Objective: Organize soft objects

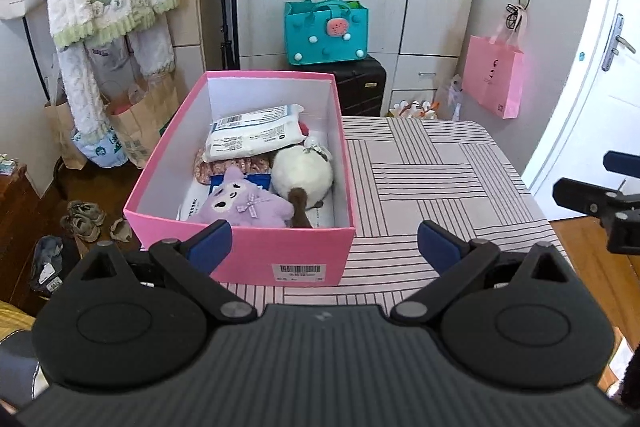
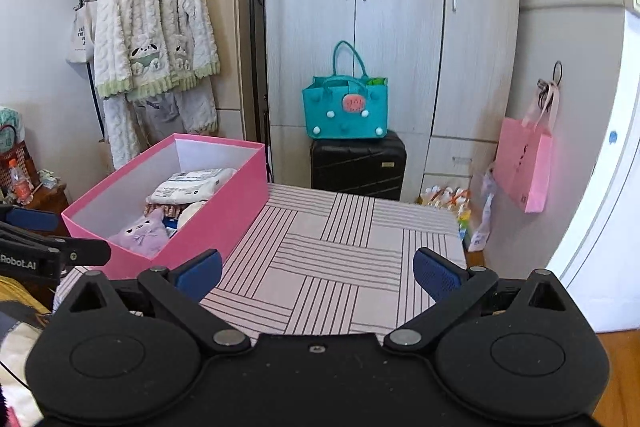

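Note:
A pink box (image 1: 280,247) stands on the left of a striped table (image 1: 440,179). Inside lie a purple plush (image 1: 248,205), a white round plush (image 1: 302,173), a white packet (image 1: 256,135) and a patterned fabric piece (image 1: 236,165). My left gripper (image 1: 324,247) is open, empty, just in front of the box's near wall. In the right wrist view the box (image 2: 224,211) sits at left with the purple plush (image 2: 144,231) showing. My right gripper (image 2: 318,273) is open and empty over the striped table (image 2: 340,259), right of the box.
Behind the table a teal bag (image 2: 346,111) rests on a black suitcase (image 2: 358,165) before a wardrobe. A pink paper bag (image 2: 524,167) hangs on the right wall. A fleece robe (image 2: 154,23) hangs on a rack at left; shoes (image 1: 82,219) lie on the floor.

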The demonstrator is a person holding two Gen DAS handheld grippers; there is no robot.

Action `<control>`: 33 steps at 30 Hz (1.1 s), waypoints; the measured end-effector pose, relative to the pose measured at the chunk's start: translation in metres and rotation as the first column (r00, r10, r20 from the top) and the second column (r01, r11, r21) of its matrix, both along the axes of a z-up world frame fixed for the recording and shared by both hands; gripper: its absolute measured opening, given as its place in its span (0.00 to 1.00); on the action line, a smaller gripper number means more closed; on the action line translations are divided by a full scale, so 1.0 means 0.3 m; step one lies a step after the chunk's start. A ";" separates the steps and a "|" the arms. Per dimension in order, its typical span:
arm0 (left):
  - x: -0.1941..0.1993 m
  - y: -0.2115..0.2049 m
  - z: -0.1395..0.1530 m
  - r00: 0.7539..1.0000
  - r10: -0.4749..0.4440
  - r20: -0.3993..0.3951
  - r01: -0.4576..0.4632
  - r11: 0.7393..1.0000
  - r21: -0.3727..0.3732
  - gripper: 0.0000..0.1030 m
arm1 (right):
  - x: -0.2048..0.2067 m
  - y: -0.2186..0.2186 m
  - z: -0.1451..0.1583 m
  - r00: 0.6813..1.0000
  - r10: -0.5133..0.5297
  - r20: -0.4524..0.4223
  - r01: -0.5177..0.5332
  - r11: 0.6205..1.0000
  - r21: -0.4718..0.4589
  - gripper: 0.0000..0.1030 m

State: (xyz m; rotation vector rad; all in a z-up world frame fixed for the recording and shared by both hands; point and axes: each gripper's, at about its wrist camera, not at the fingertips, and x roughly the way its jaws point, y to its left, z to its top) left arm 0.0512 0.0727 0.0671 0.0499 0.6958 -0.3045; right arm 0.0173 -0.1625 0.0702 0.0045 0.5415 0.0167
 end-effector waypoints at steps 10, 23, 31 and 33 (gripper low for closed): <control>-0.022 -0.021 0.010 0.998 -0.041 0.048 0.040 0.999 0.003 0.99 | -0.023 0.008 -0.026 1.000 -0.002 -0.006 0.002 1.000 0.018 1.00; -0.037 -0.003 -0.030 0.996 0.014 0.091 -0.010 0.999 -0.040 0.99 | -0.087 0.054 -0.008 0.988 -0.030 0.153 0.046 0.994 -0.099 1.00; -0.044 0.009 -0.057 0.994 0.055 0.097 -0.055 0.998 -0.006 0.99 | -0.090 0.026 -0.029 0.993 -0.046 0.107 0.050 0.998 -0.031 1.00; -0.049 0.016 -0.062 0.993 0.056 0.104 -0.055 0.998 -0.009 0.99 | -0.090 0.019 -0.040 0.994 -0.054 0.100 0.056 0.998 -0.019 1.00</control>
